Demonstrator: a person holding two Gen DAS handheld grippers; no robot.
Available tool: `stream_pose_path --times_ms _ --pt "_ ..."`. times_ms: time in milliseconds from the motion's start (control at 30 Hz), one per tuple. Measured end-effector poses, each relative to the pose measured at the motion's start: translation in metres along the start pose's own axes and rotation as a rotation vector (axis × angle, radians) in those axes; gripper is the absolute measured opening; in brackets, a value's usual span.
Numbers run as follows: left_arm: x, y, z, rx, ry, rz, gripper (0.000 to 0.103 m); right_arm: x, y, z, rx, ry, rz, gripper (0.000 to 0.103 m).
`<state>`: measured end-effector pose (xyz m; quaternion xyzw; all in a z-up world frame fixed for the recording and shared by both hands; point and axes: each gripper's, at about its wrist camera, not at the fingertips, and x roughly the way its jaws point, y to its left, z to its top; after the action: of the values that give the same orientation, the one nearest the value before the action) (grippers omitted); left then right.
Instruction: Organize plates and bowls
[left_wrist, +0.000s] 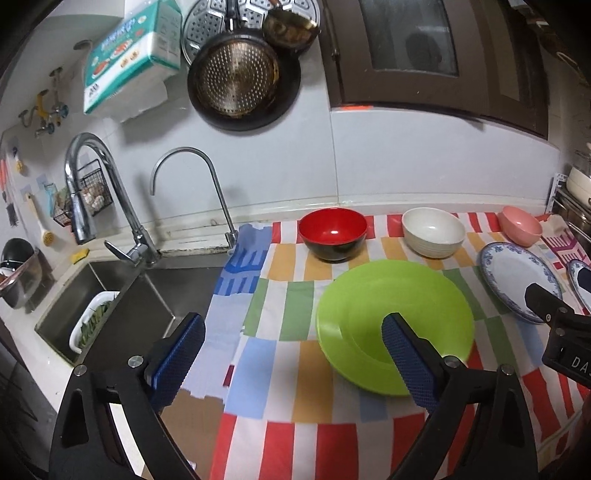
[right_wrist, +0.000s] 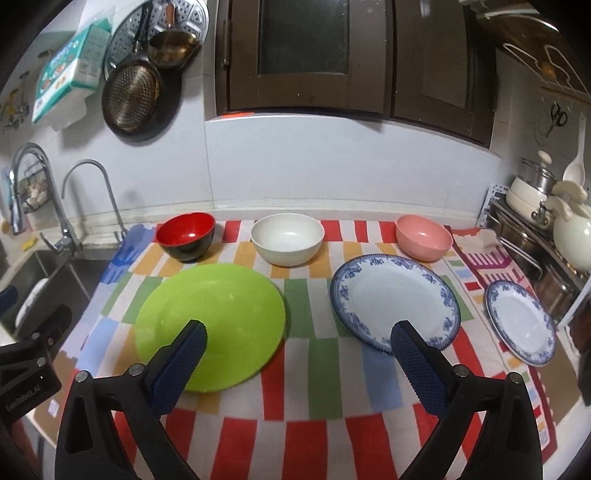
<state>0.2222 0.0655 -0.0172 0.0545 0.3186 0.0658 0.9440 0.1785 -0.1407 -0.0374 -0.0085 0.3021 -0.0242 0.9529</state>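
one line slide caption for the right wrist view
Open right gripper hovers over a striped cloth holding three bowls and three plates.

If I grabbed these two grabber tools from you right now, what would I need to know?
Left gripper: open, empty, above the cloth by the green plate.
Right gripper: open, empty, between the green plate and the large blue plate.
Back row on the cloth, left to right: red bowl, white bowl, pink bowl.
Front row: green plate, large blue plate, small blue plate at the far right.
Done: nothing stacked; every piece lies apart.
Left: gather the plates and the bowls.
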Motion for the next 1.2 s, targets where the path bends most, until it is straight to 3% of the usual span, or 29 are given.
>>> stream_pose_path --times_ms 300,600,867,1200 --pt "0.076 -0.004 0.011 0.009 0.131 -0.04 0.088 0.061 0.017 0.018 -0.03 0.101 -0.008 0.093" --pt "0.137 -0.018 0.004 0.019 0.283 -0.072 0.079 0.133 0.021 0.017 -0.038 0.257 0.023 0.081" --pt "0.168 -0.026 -0.002 0.022 0.364 -0.121 0.071 0.171 0.021 0.01 -0.026 0.343 0.036 0.072" --pt "0.185 -0.033 -0.005 0.019 0.418 -0.158 0.06 0.192 0.023 0.008 -0.019 0.387 0.058 0.061"
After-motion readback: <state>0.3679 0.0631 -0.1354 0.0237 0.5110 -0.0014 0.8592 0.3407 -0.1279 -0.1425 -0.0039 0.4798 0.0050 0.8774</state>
